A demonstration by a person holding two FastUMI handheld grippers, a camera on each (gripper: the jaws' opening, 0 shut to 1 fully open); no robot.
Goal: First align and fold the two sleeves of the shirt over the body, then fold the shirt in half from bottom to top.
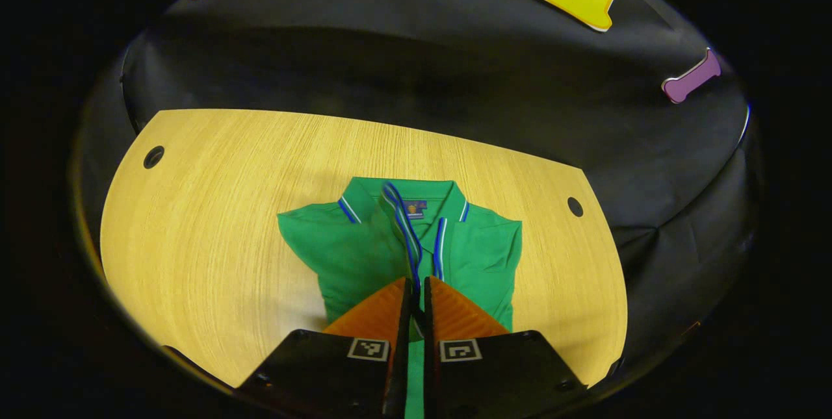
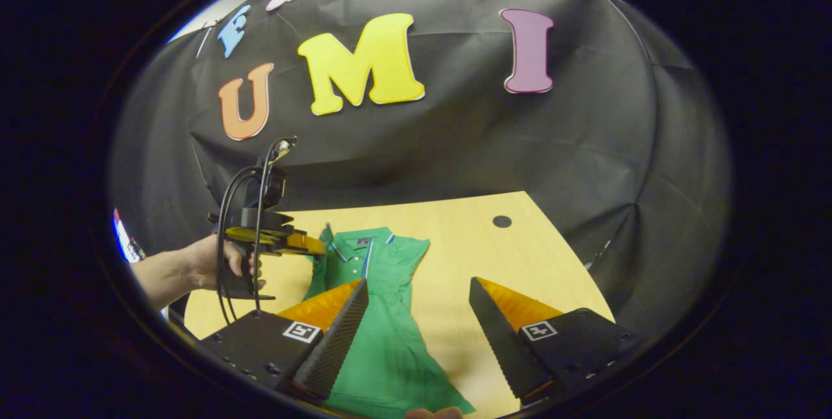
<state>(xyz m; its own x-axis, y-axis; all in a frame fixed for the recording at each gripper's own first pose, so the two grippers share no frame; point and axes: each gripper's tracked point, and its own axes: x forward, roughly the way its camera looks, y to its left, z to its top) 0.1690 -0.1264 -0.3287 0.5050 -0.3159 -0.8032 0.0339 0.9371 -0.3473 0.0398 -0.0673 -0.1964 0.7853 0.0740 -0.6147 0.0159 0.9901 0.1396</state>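
The green short-sleeved polo shirt (image 1: pixel 364 256) with white-and-blue trim on collar and placket lies flat on the light wood-grain tabletop (image 1: pixel 214 224), collar toward the black cloth wall. In the left gripper view, the shirt's sleeve on the left of the picture spreads out over the wood, while the edge on the right of the picture runs straight, with the cloth there lying over the body. A strip of blue-and-white trimmed cloth (image 1: pixel 403 230) rises from between the fingers toward the collar.

The left gripper (image 1: pixel 416 292) sits above the middle of the shirt. Its jaws stand nearly together, with only a narrow slit between them, and the trimmed cloth enters that slit; whether both fingers press on it cannot be told. In the right gripper view this gripper (image 2: pixel 305 243) is held by a person's hand (image 2: pixel 224 263) above the shirt's (image 2: pixel 383 341) near-left shoulder.

The right gripper (image 2: pixel 419 292) hovers over the lower body of the shirt, jaws wide apart and holding nothing. One finger (image 2: pixel 338 334) overlaps the cloth in the picture; the other finger (image 2: pixel 500 328) is over bare tabletop (image 2: pixel 468 256).

Two round dark holes (image 1: pixel 154 156) (image 1: pixel 575 206) mark the tabletop's far corners.
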